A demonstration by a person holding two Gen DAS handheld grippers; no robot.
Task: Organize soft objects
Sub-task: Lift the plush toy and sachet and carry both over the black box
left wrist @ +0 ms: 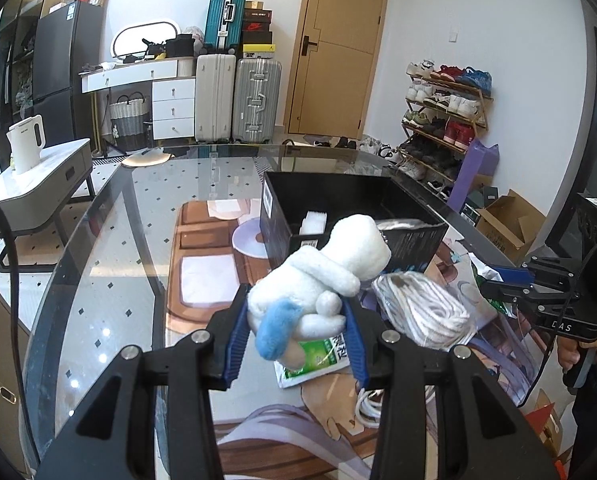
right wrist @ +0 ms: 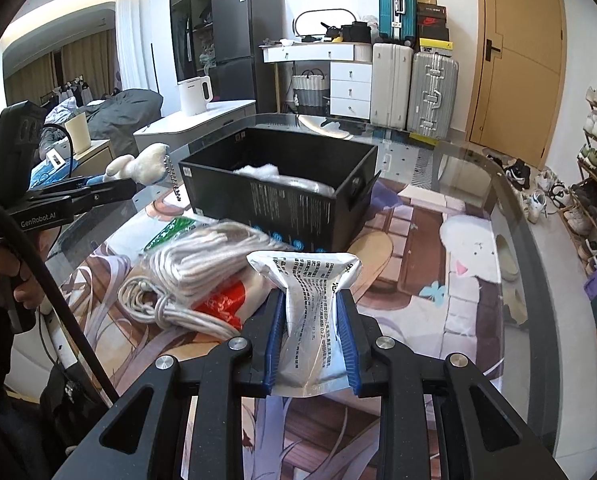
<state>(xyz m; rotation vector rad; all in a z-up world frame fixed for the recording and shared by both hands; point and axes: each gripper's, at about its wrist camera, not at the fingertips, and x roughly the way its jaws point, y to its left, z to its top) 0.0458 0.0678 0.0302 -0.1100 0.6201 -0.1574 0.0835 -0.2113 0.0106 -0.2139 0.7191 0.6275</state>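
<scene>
**Both grippers loaded above the glass table**

Left gripper [left wrist: 296, 334] — clamped on a white plush toy [left wrist: 318, 280] with a blue tuft, blue pads pressed into its sides. Toy raised off the table, in front of the near corner of the black box [left wrist: 410, 240]; bead chain dangling from it in the right wrist view.

Right gripper [right wrist: 310, 336] — closed tight on a silvery printed pouch [right wrist: 312, 308], pinched at the middle so the top flares out. Pouch held above the printed mat [right wrist: 430, 280], near the box's front wall.

Black box open-topped, standing on the glass table [left wrist: 110, 240], with white soft items and a clear-wrapped bundle inside.

Lying beside the box on the mat: a bagged coil of white cord [right wrist: 202, 256], a green-and-white packet [left wrist: 322, 354], a red-and-white packet [right wrist: 222, 300] partly under the cord.
</scene>
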